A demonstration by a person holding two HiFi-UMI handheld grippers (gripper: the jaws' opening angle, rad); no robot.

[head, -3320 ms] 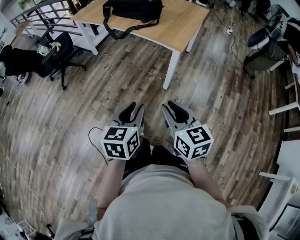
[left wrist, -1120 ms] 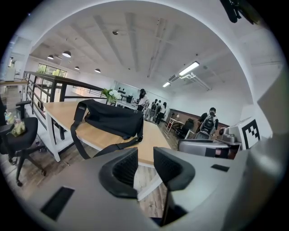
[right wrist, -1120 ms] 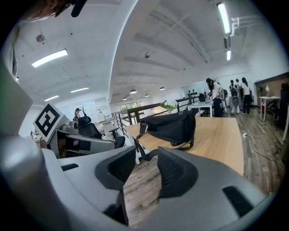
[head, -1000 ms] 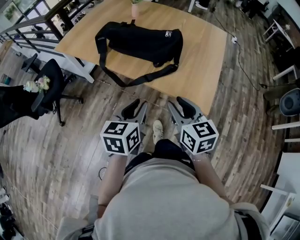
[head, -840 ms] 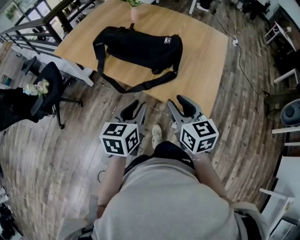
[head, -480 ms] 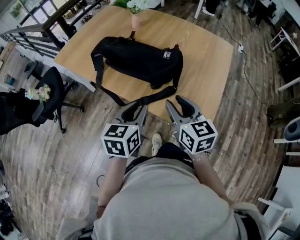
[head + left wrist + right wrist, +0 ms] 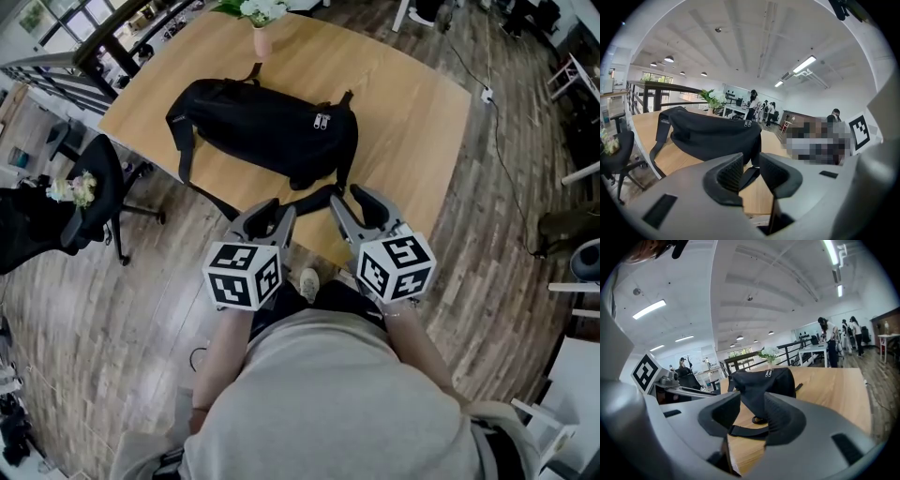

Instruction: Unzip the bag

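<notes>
A black bag (image 7: 262,131) lies lengthwise on a wooden table (image 7: 403,103), with its two metal zipper pulls (image 7: 322,120) together on top near its right end. Its strap (image 7: 314,200) loops over the table's near edge. My left gripper (image 7: 270,214) and right gripper (image 7: 354,201) hang side by side at that near edge, short of the bag and touching nothing. Both are open with nothing between their pads. The left gripper view shows the bag (image 7: 712,136) beyond the left gripper (image 7: 751,161). The right gripper view shows the bag (image 7: 764,383) beyond the right gripper (image 7: 752,401).
A pink vase with white flowers (image 7: 261,23) stands at the table's far edge behind the bag. A black office chair (image 7: 84,197) stands on the wood floor to the left. White furniture (image 7: 581,281) lines the right side. People stand far off in the room (image 7: 829,343).
The person has walked up to the table, so the bag has come much nearer and larger. Both grippers keep the same side-by-side pose and now reach the table's near edge.
</notes>
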